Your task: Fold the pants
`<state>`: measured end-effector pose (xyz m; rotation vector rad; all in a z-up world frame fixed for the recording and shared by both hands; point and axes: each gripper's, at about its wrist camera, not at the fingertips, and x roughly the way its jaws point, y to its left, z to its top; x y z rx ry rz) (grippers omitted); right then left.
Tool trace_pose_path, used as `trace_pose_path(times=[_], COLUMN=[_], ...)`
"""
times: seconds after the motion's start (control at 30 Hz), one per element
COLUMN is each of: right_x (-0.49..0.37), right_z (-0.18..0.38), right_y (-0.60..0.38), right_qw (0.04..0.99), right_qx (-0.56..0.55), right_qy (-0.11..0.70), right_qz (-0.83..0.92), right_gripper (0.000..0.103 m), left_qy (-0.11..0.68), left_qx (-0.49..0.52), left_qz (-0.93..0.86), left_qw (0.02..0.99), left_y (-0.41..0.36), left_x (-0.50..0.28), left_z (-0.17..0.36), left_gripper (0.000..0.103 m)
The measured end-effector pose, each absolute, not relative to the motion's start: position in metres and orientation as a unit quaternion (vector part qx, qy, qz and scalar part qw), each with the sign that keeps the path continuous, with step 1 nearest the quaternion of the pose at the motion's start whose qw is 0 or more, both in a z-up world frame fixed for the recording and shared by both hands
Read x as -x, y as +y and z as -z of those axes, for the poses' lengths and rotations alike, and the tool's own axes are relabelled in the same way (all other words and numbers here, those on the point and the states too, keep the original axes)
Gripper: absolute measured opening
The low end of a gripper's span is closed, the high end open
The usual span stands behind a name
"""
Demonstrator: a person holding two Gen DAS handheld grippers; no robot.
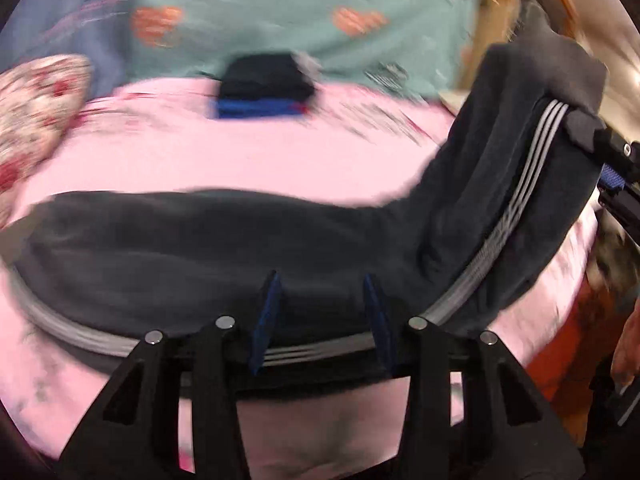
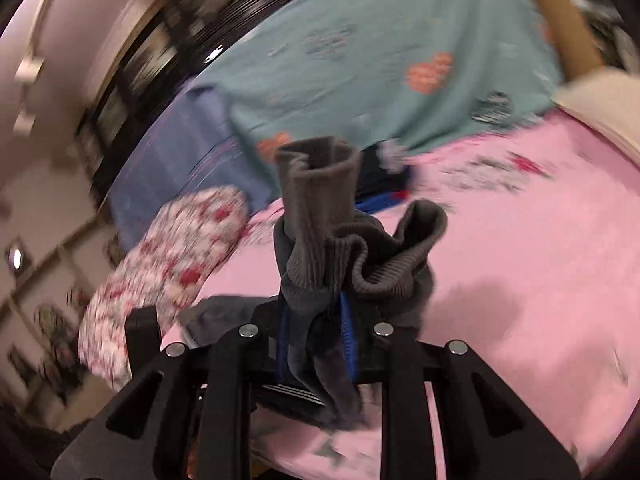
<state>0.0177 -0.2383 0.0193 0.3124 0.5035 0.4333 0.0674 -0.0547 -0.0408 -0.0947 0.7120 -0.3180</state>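
Dark grey pants [image 1: 224, 248] with three pale side stripes lie along the near edge of the pink bed [image 1: 260, 160], one end lifted up at right.

Left wrist: left gripper [image 1: 324, 320] has its jaws narrowed around the striped side seam at the bed edge, cloth between the blue pads; looks like a pinch, though blur keeps me from being sure the pads press. At far right of the pants, the right gripper [image 1: 596, 140] carries the raised leg end. Behind the pants, a folded dark stack [image 1: 264, 86] sits on the bed, and a floral pillow [image 1: 36, 108] to their left.

Right wrist: right gripper [image 2: 314, 332] has jaws narrow, clamped on the bunched ribbed cuffs [image 2: 320, 216], which stick up past the pads.

Handling, judged: soft, light, limp fleece-like cloth; it sags and drapes, won't slip much. Best held at cuffs and seam or waistband. No containers seen.
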Motion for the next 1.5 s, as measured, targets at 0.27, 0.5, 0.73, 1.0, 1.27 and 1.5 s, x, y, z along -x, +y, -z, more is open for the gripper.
trace_pose_path(times=[0.27, 0.5, 0.73, 1.0, 1.27, 1.5], right_x=[-0.088, -0.043, -0.047, -0.075, -0.083, -0.081], right_z=[0.082, 0.033, 0.025, 0.082, 0.007, 0.034], right_y=[-0.062, -0.092, -0.106, -0.064, -0.108, -0.041], right_qw=[0.844, 0.874, 0.89, 0.852, 0.876, 0.826], right_qx=[0.026, 0.026, 0.053, 0.138, 0.002, 0.101], right_qy=[0.448, 0.357, 0.357, 0.435, 0.367, 0.416], right_qz=[-0.296, -0.327, -0.281, -0.257, -0.312, -0.366], right_gripper=[0.034, 0.049, 0.049, 0.029, 0.012, 0.013], left_qy=[0.366, 0.323, 0.346, 0.39, 0.381, 0.376], left_qx=[0.108, 0.096, 0.04, 0.039, 0.047, 0.097], left_qz=[-0.006, 0.041, 0.033, 0.031, 0.036, 0.042], left_qw=[0.924, 0.941, 0.937, 0.92, 0.923, 0.921], left_y=[0.073, 0.071, 0.031, 0.033, 0.037, 0.06], left_x=[-0.051, -0.049, -0.08, -0.083, -0.081, -0.075], left_z=[0.054, 0.036, 0.05, 0.082, 0.082, 0.081], left_gripper=[0.051, 0.055, 0.061, 0.063, 0.063, 0.063])
